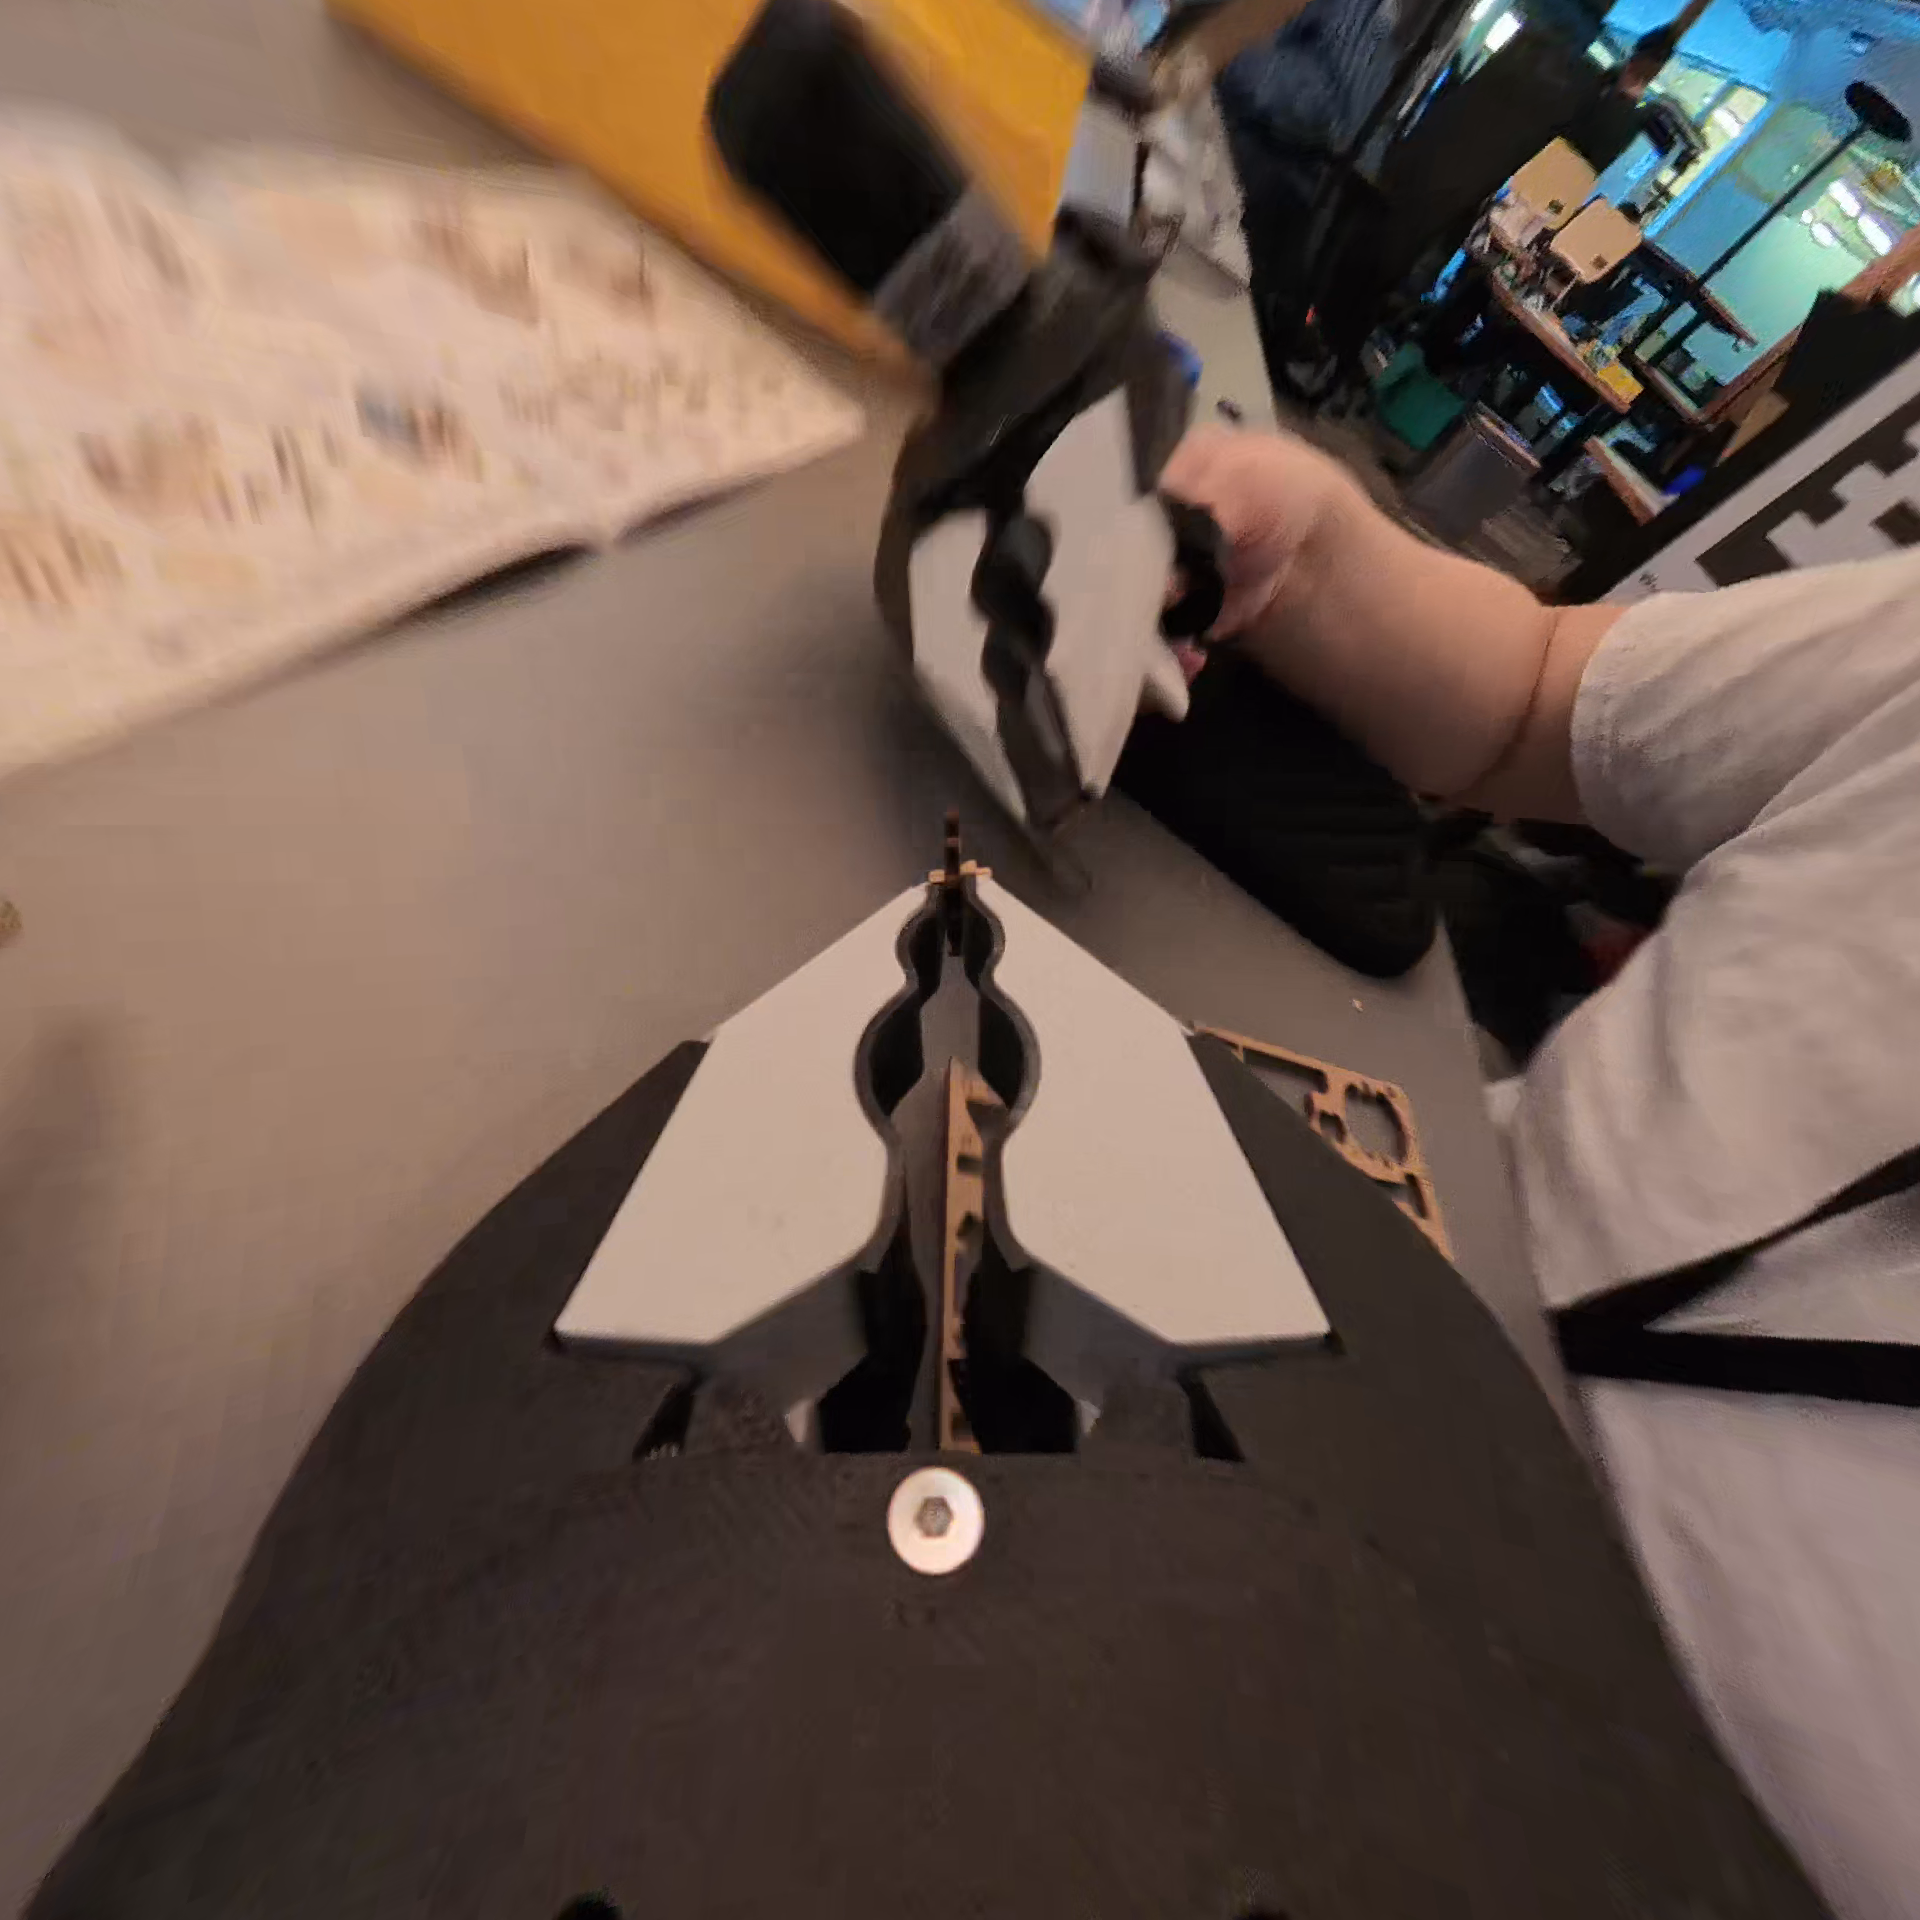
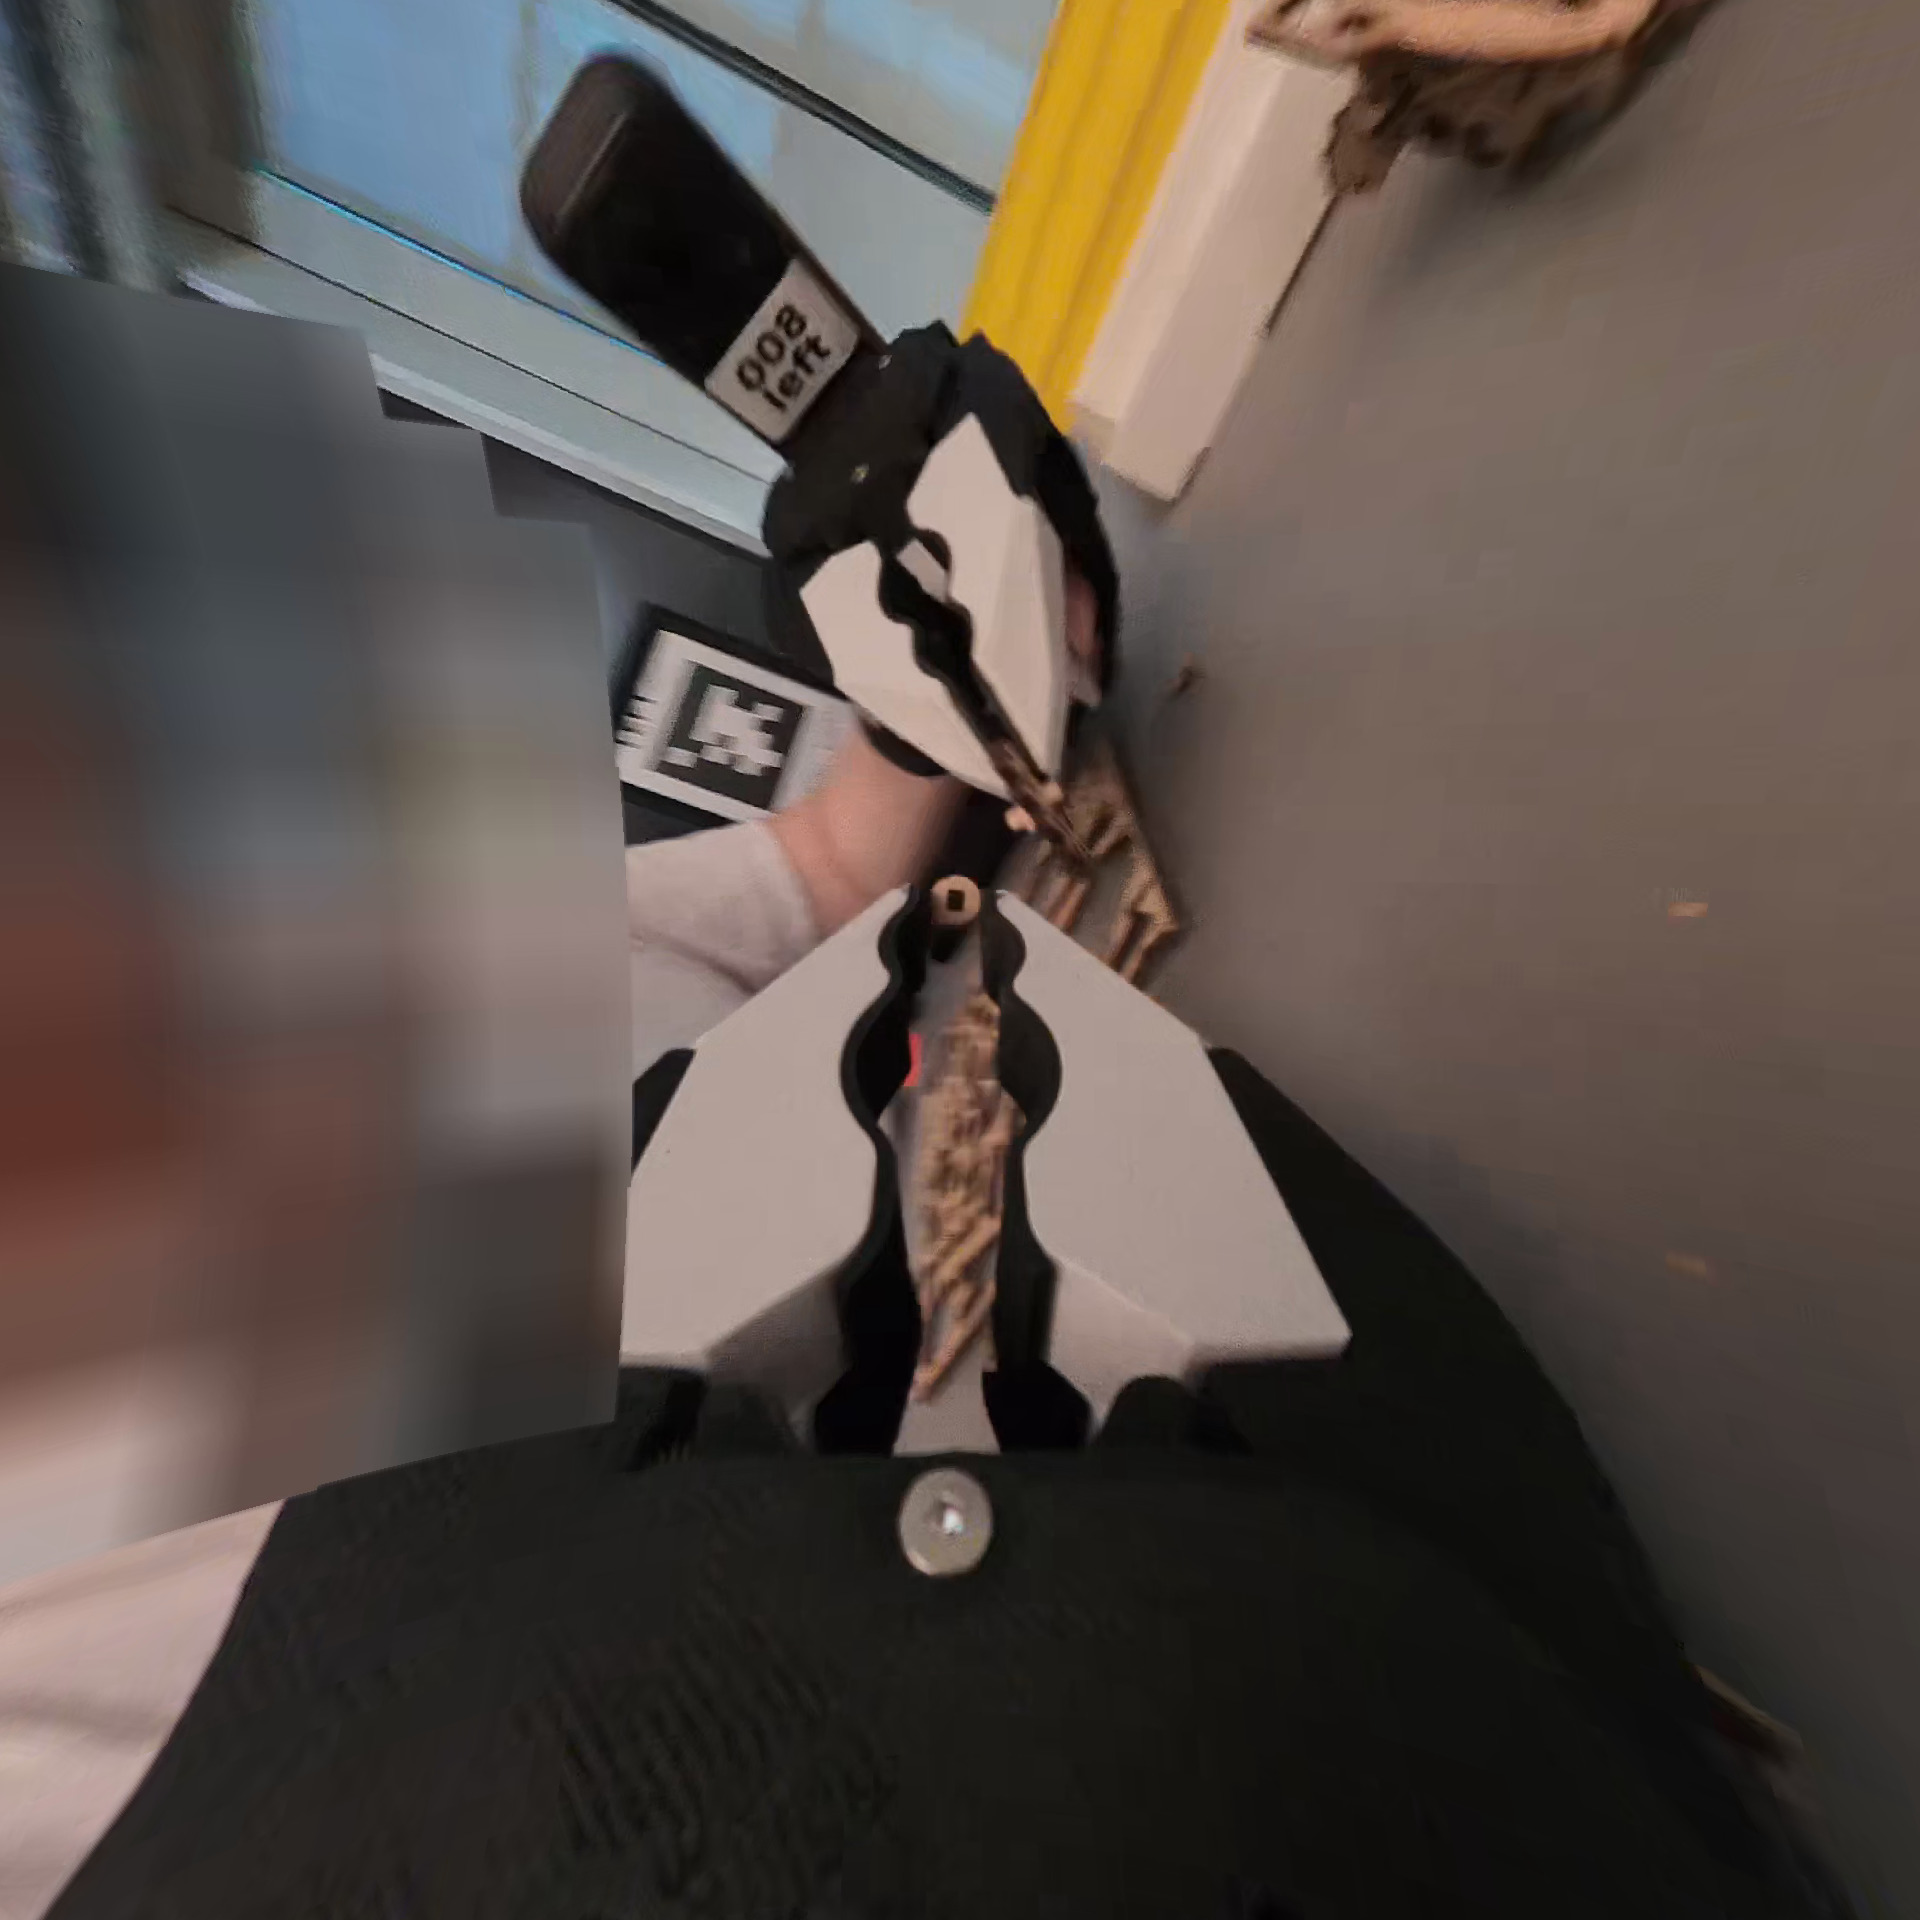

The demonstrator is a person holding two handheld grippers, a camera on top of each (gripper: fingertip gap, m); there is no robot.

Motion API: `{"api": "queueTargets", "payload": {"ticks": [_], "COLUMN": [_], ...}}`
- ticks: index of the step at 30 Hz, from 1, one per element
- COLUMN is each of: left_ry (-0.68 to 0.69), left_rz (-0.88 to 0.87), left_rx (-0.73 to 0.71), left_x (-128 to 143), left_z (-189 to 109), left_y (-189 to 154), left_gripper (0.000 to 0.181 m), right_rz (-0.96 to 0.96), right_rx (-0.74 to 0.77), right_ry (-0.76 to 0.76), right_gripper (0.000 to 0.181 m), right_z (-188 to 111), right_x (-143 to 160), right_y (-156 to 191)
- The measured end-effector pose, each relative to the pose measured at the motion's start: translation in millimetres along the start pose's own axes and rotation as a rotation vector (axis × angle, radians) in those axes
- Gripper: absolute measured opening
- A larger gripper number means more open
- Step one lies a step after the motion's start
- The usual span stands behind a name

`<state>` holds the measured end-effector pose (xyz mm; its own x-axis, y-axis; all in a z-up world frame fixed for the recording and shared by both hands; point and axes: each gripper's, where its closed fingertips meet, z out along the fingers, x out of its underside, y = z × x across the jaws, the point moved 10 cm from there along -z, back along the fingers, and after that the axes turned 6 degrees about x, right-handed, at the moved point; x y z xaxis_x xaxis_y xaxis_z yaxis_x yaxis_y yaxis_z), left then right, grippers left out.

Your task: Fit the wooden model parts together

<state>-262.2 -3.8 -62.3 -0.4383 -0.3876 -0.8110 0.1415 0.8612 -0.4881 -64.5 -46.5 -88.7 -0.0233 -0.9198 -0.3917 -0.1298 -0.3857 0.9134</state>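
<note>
Edgewise between the closed fingers of the left gripper sits a thin wooden model part, pale laser-cut ply with dark scorched edges, only a small cross-shaped tip showing past the fingertips. Just beside that gripper on the grey table lies a flat wooden sheet, the same tan ply, pierced with round and angular cut-outs where pieces have been removed. In the right wrist view, the right gripper pinches a small round wooden piece with a square hole in its end, its fingers drawn narrow around it. Both grippers are held above the table, tips near each other but apart. A blurred printed instruction sheet lies farther off on the table beside a yellow box.
</note>
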Motion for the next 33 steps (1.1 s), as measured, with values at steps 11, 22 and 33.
{"api": "queueTargets", "payload": {"ticks": [11, 22, 33], "left_ry": [0.104, 0.106, 0.111], "left_rz": [-0.531, -0.575, -0.561], "left_rx": [0.074, 0.098, 0.095], "left_x": [24.2, 27.2, 27.6], "left_z": [7.1, 8.8, 9.5], "left_y": [36.5, 38.3, 37.5], "left_gripper": [0.000, 0.000, 0.000], "right_rz": [-1.082, -1.288, -1.260], "right_rx": [0.548, 0.694, 0.724], "right_ry": [0.110, 0.236, 0.241], "right_gripper": [0.008, 0.008, 0.008], "right_z": [19.4, 45.3, 44.8], "right_x": [2.7, 18.7, 21.0], "right_y": [27.6, 25.5, 23.0]}}
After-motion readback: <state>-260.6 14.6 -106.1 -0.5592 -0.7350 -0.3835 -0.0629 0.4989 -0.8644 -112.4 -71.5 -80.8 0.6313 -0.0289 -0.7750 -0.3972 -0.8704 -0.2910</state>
